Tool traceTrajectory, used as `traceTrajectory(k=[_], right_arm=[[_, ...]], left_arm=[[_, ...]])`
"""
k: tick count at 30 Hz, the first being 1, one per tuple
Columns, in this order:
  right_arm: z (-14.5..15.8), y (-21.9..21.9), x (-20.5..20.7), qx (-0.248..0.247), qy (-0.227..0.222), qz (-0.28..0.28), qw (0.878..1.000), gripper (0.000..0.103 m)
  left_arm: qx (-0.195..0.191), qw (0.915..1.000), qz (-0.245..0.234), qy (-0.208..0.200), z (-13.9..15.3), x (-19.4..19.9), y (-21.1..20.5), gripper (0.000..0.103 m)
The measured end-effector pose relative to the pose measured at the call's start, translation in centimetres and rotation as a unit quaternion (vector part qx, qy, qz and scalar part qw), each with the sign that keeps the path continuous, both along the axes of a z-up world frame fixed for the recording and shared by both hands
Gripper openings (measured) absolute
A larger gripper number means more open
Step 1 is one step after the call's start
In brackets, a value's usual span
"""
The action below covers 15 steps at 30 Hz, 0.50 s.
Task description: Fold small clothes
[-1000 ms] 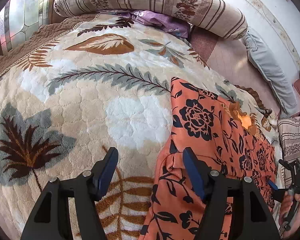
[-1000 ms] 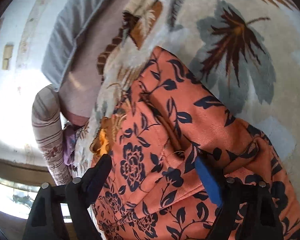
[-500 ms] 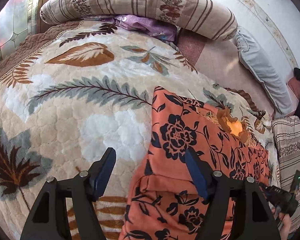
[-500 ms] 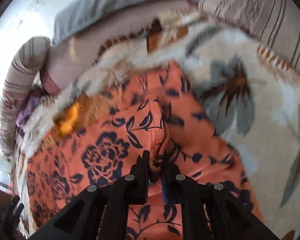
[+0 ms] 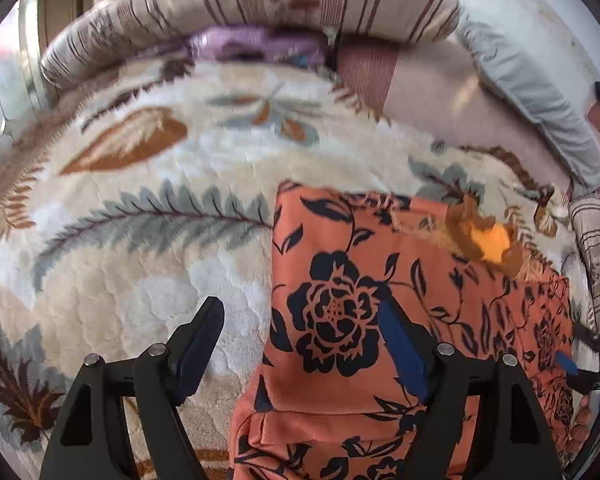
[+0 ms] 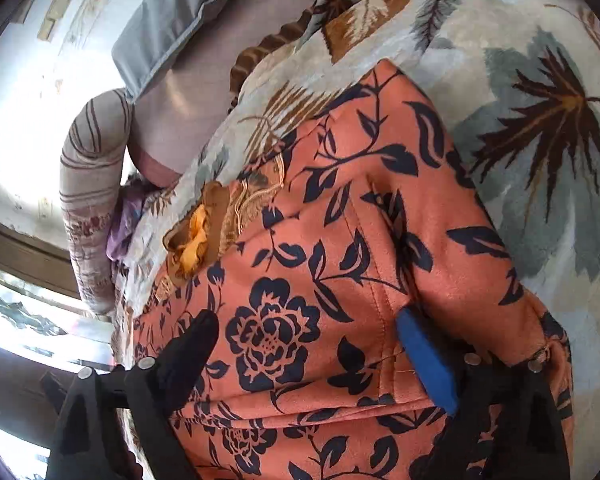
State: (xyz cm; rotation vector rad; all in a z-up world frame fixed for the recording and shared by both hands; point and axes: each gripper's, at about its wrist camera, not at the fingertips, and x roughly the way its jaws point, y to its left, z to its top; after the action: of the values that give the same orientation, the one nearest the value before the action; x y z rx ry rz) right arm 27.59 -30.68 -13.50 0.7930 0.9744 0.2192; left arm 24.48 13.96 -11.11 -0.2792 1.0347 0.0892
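Note:
An orange garment with a dark flower print (image 5: 340, 300) lies partly folded on the leaf-patterned blanket (image 5: 120, 260). My left gripper (image 5: 300, 336) hovers over the garment's left edge with its jaws opening. One finger is over the blanket, the other over the cloth, and nothing is pinched. In the right wrist view the garment (image 6: 332, 264) fills the lower middle, with a seam running down it. My right gripper (image 6: 308, 352) stands just above it, jaws opening wide, and the fabric lies loose between them. The right gripper (image 5: 580, 368) also shows at the far right of the left wrist view, in a hand.
A striped bolster (image 5: 300, 0) and a purple cloth (image 5: 252, 44) lie at the bed's far end, with a grey pillow (image 5: 532, 120) to the right. A small brown and yellow cloth (image 5: 488, 240) sits by the garment's far edge. A striped cushion (image 5: 596, 248) borders the right side.
Half a second ago the right gripper was pinched on a ridge of the orange fabric; it has let go, opened wide and rolled. The left gripper has shifted right over the garment and widened.

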Motion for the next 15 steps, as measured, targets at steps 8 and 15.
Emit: traceTrajectory(k=[8, 15], right_arm=[[6.3, -4.1, 1.2, -0.044, -0.084, -0.02, 0.995, 0.092], [0.6, -8.0, 5.1, -0.084, 0.029, 0.014, 0.996, 0.029]], left_arm=[[0.07, 0.9974, -0.009, -0.015, 0.9, 3.8, 0.1, 0.076], [0.084, 0.9953, 0.005, -0.047, 1.8, 3.9, 0.4, 0.067]])
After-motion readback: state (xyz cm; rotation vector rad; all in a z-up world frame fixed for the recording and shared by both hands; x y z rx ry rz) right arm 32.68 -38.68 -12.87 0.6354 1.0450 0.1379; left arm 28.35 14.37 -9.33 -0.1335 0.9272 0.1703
